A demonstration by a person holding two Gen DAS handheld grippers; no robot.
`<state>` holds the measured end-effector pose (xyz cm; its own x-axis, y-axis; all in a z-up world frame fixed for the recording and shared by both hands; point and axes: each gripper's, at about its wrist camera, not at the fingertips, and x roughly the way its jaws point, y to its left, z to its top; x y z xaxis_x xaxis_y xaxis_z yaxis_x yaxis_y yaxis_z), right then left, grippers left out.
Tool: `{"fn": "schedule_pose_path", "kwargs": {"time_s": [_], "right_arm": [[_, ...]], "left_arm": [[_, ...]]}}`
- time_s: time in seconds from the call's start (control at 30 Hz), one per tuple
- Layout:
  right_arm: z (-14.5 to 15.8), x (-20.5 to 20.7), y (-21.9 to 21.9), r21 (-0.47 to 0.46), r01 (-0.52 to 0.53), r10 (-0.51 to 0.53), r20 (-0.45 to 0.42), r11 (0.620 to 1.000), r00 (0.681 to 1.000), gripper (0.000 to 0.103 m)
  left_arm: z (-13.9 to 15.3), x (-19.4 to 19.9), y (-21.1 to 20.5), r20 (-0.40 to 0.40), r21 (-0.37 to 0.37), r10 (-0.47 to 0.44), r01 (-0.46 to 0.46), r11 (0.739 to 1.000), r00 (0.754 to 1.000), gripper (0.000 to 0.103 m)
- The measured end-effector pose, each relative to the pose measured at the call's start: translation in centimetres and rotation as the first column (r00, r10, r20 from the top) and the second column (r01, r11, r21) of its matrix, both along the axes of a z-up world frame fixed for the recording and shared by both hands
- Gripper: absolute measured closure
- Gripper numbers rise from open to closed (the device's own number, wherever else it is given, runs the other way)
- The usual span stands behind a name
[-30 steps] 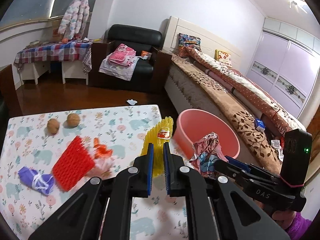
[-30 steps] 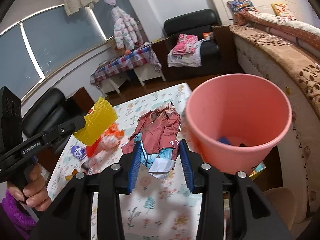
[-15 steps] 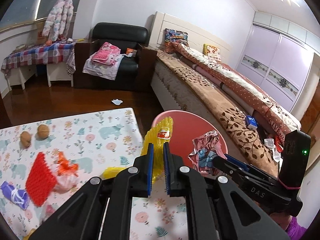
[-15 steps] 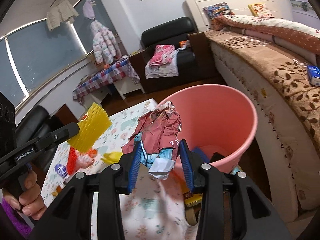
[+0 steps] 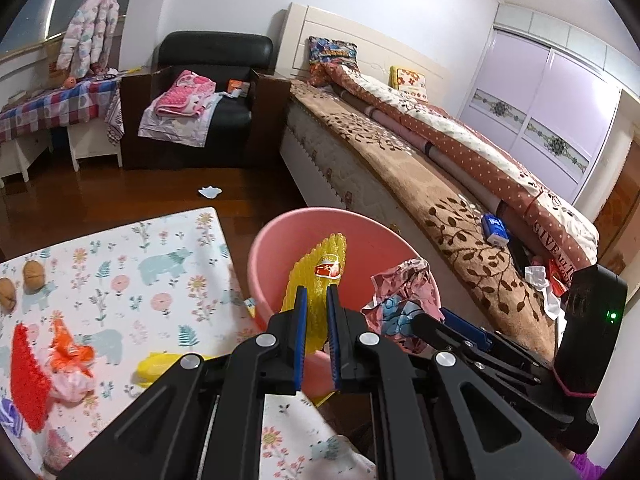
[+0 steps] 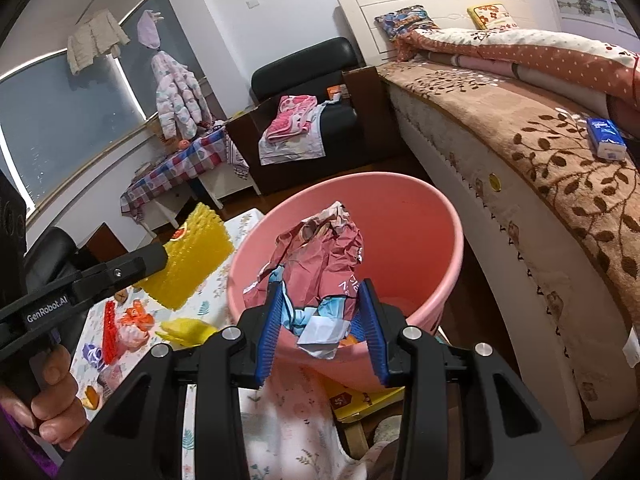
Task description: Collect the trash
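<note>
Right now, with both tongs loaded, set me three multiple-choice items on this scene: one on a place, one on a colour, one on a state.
1. Where is the crumpled wrapper held by the right tongs?
A. over the pink bin
B. on the bed
C. on the floor

2. What colour is the spiky mat in the left tongs?
A. red
B. yellow
C. purple

3. How do the left tongs stand?
A. wide open, empty
B. shut on the mat
C. lying on the table

Key: 1 A, the wrapper hangs in front of the bin's mouth; 2 B, the pinched mat is yellow; 3 B, both pads press the mat's edge.
</note>
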<state>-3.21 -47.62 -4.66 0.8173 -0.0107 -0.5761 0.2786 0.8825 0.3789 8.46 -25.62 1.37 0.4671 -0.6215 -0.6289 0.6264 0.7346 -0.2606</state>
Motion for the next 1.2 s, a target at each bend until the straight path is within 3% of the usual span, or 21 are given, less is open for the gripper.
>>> {"fn": "schedule_pose_path", "kwargs": {"time_s": [0.83,1.0,1.2], "right_arm": [[-1.7,1.0,-1.9,0.013,0.017,-0.017,-0.027,1.0,1.0,0.064],[-1.8,1.0,-2.1,0.014,0.025,-0.025,-0.026,1.0,0.999,0.064],[-1.7,1.0,-2.3,0.016,0.028,-0.028,-0.012,0.999,1.0,0.064]], "left_arm": [[-3.5,1.5,-4.4,-0.052,0.065,-0.009,0.012,0.998,0.999,0.094],[-3.3,1.4,-4.2,-0.048,0.054,-0.014,0.016,0.998,0.999,0.071],[-2.6,1.2,-3.6,-0.038,0.032,-0.007,0.009,0.999,0.999,0.063]]}}
